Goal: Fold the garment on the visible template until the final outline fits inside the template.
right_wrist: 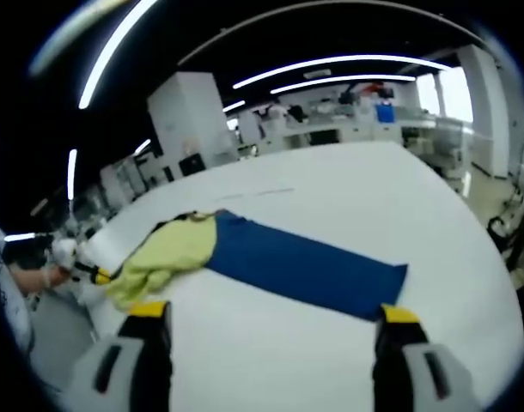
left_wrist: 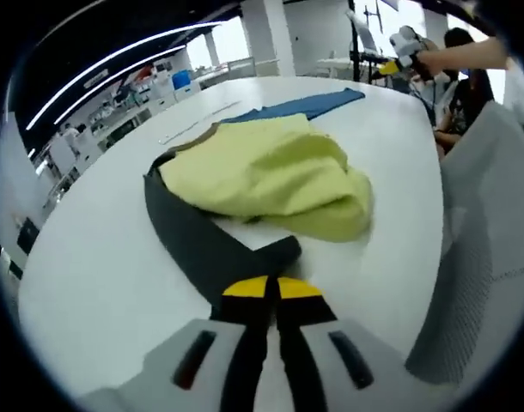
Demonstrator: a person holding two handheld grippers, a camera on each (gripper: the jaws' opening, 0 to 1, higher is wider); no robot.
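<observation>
One crumpled yellow-green fabric garment (left_wrist: 271,176) lies bunched on the white round worktop (left_wrist: 99,266), at about the centre of the left gripper view. Its dark grey part (left_wrist: 202,245) runs from the heap toward 6 o'clock, where the left hand-held gripper (left_wrist: 273,290) has its two yellow-tipped jaws pressed together on the end of that dark fabric. One flat blue rectangular template (left_wrist: 301,106) shows beyond the garment at 12 o'clock, partly covered by it.

In the right gripper view the same blue template (right_wrist: 305,266) stretches from the centre toward 4 o'clock, with the yellow-green garment (right_wrist: 167,253) heaped over its end at 9 o'clock. The right hand-held gripper (right_wrist: 266,322) has its two jaws spread wide apart, one at 7 o'clock and one at 5 o'clock, with nothing between them but bare worktop (right_wrist: 331,197). At 9 o'clock a person's hand (right_wrist: 51,275) holds the other hand-held gripper at the garment's edge.

One grey mesh chair back (left_wrist: 477,249) stands at 3 o'clock in the left gripper view.
</observation>
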